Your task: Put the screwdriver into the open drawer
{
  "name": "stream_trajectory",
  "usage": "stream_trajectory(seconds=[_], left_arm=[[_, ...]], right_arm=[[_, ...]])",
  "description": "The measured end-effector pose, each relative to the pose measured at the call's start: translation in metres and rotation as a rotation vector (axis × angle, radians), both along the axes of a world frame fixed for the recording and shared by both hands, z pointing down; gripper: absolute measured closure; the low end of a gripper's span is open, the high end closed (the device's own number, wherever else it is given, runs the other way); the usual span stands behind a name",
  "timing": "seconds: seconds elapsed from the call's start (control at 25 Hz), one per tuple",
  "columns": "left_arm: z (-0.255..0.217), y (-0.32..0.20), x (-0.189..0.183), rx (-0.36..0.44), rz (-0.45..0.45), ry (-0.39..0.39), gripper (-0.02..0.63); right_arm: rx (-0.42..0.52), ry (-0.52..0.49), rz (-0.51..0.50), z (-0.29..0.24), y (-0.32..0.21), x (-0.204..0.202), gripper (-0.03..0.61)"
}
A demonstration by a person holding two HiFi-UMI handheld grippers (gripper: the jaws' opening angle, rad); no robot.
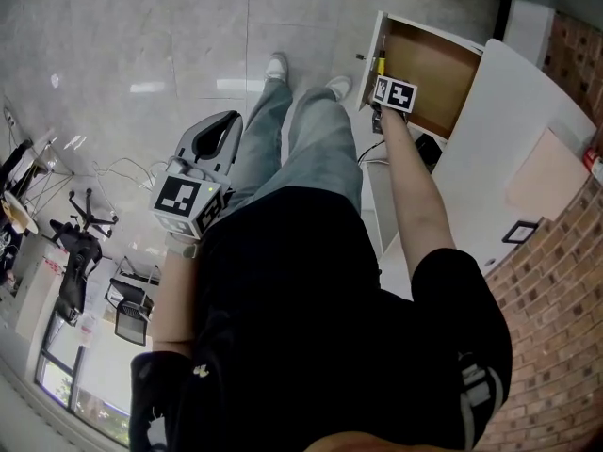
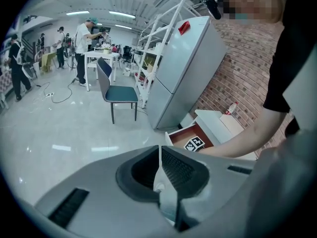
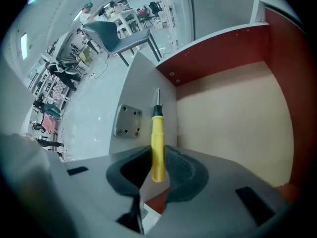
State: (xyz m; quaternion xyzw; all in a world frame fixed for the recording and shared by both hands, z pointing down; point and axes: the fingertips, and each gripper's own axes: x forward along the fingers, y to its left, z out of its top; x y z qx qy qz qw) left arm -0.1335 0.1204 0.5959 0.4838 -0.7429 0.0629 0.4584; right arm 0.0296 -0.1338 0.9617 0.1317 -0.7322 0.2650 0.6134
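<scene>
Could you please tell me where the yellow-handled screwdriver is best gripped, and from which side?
Grip the yellow-handled screwdriver across its thick, straight handle, coming from the butt end, as the right gripper does; the thin metal shaft offers little to clamp.

- Pale, glossy floor (image 2: pixel 54 133) tiles mirror the strip lights (image 2: pixel 79 13) on the ceiling.
- A brick wall (image 2: pixel 233 68) runs along the right.
- A tall grey cabinet (image 2: pixel 185 68) stands against that wall.
- A white rack (image 2: pixel 156 38) stands just left of the cabinet.
- A blue chair (image 2: pixel 116 93) is near the rack, with a white table (image 2: pixel 101 58) farther back.
- People (image 2: pixel 81 43) stand at the table, far left.
- A cable (image 2: pixel 59 95) trails over the floor there.
- Black office chairs (image 1: pixel 80 243) stand far left.
</scene>
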Motion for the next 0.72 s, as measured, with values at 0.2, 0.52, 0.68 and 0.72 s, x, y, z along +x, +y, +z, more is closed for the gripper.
stream_trajectory(seconds=[0.2, 0.52, 0.68, 0.72], left_arm=[[0.006, 0.006, -0.003, -0.01, -0.013, 0.001, 0.608], [0.01, 0.01, -0.009, -0.013, -0.022, 0.007, 0.609], [0.009, 0.011, -0.011, -0.009, -0.022, 0.005, 0.609], [0.007, 0.01, -0.013, -0.008, -0.023, 0.004, 0.609]], right_arm=[[-0.002, 0.017, 0.01, 0.014, -0.003, 0.001, 0.491], [0.0, 0.04, 0.028, 0.018, -0.016, 0.002, 0.405], [0.028, 0.02, 0.051, 0.002, -0.023, 0.001, 0.402], [0.034, 0.01, 0.051, -0.004, -0.023, -0.001, 0.407]])
